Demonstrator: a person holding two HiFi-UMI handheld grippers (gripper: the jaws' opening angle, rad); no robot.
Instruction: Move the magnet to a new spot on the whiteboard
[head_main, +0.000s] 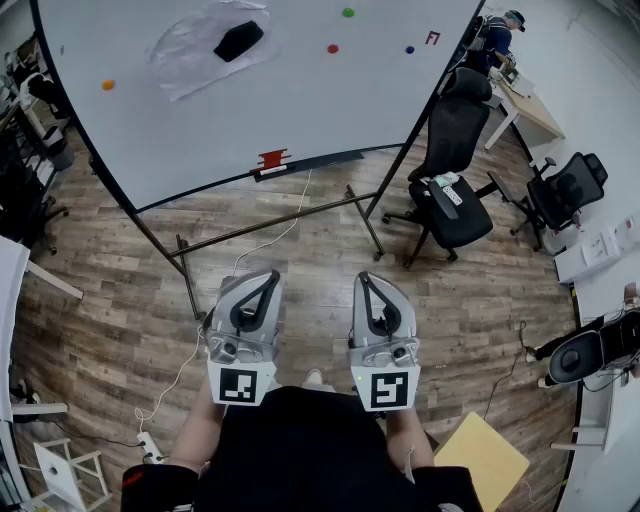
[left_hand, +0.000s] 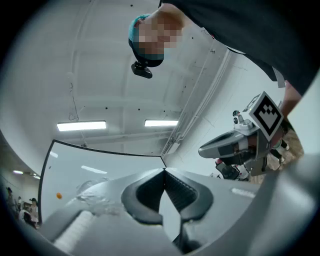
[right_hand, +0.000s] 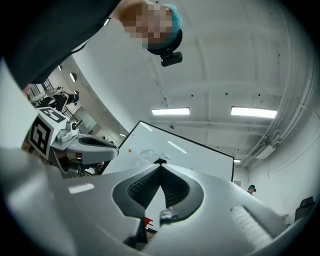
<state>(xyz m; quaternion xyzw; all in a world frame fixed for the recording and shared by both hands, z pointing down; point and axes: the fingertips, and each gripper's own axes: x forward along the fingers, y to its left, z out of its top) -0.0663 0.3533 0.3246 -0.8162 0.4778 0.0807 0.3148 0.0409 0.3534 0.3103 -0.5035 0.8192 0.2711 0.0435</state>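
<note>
A red scrawl (head_main: 432, 38) near the right edge of the whiteboard (head_main: 180, 130) is too small to read. On the board sit an orange magnet (head_main: 108, 85) at the left and a red magnet (head_main: 333, 48), a green magnet (head_main: 348, 12) and a blue magnet (head_main: 409, 49) further right, all well apart from the tongs. The left tongs (head_main: 269, 276) and right tongs (head_main: 362, 278) are held low, side by side close to the person's body, pointing toward the board. Both are pressed together and pinch nothing.
</note>
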